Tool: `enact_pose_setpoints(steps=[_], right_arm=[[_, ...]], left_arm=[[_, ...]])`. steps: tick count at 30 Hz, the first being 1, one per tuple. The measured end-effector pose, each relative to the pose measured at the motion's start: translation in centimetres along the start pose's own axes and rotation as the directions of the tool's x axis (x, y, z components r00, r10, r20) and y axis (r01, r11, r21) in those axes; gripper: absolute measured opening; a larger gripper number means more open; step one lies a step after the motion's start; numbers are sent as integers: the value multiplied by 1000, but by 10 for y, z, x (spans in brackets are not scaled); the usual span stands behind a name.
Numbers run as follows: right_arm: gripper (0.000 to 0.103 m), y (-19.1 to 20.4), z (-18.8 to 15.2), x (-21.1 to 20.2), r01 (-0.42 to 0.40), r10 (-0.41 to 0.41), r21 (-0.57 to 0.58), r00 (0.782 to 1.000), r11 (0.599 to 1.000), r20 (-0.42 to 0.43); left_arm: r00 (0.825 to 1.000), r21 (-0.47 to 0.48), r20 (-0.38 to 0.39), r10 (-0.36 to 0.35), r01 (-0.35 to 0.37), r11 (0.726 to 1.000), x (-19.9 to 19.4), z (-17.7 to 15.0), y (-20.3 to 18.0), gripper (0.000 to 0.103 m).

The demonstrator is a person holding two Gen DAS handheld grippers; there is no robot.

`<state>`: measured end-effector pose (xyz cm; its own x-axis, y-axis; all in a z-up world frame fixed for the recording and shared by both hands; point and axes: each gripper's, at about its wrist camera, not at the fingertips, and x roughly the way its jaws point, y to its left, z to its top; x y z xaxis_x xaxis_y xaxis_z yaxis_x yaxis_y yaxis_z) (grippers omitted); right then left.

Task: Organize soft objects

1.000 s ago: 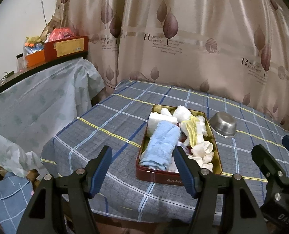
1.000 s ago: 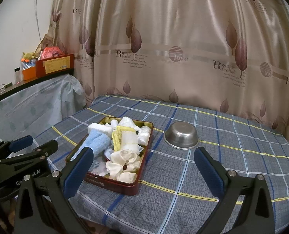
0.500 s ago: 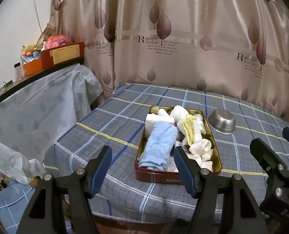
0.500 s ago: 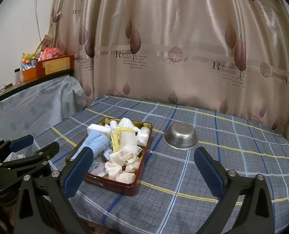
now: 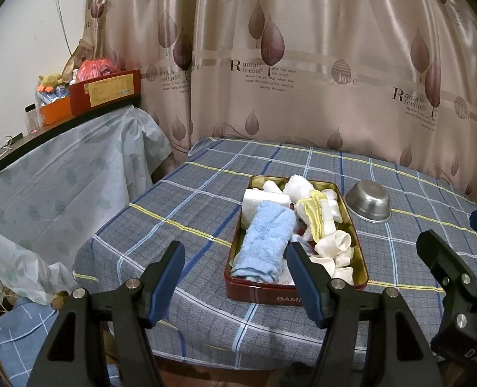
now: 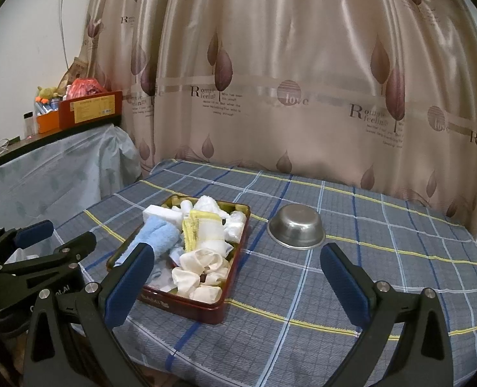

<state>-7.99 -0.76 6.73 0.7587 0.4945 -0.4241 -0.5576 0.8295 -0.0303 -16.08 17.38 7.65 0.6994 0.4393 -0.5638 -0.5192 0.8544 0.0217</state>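
A red tin (image 5: 264, 293) (image 6: 180, 303) sits on the plaid table, full of soft things. In it lie a rolled light-blue towel (image 5: 264, 238) (image 6: 161, 235), a white cloth with yellow trim (image 5: 316, 216) (image 6: 203, 229), cream bundles (image 5: 332, 248) (image 6: 199, 261) and a white folded block (image 5: 261, 198) (image 6: 161, 213). My left gripper (image 5: 234, 248) hovers open before the tin's near end, holding nothing. My right gripper (image 6: 237, 248) is open wide and empty, short of the tin and to its right. Each gripper shows in the other's view: the right gripper (image 5: 448, 258) and the left gripper (image 6: 45, 238).
A small steel bowl (image 5: 369, 201) (image 6: 298, 229) stands just right of the tin. The table (image 5: 174, 213) (image 6: 367, 258) backs onto a leaf-print curtain. On the left, a plastic-draped shelf (image 5: 77, 167) carries red and orange boxes (image 5: 104, 92).
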Motion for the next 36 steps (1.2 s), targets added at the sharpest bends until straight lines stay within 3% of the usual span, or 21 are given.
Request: enact_pose_setpoints(steps=[36], right_arm=[[102,1,0,0,4,-4,-3,1000,1000,0]], left_arm=[[1000,1,-5,6,-6,1000,0,2,-3,67]])
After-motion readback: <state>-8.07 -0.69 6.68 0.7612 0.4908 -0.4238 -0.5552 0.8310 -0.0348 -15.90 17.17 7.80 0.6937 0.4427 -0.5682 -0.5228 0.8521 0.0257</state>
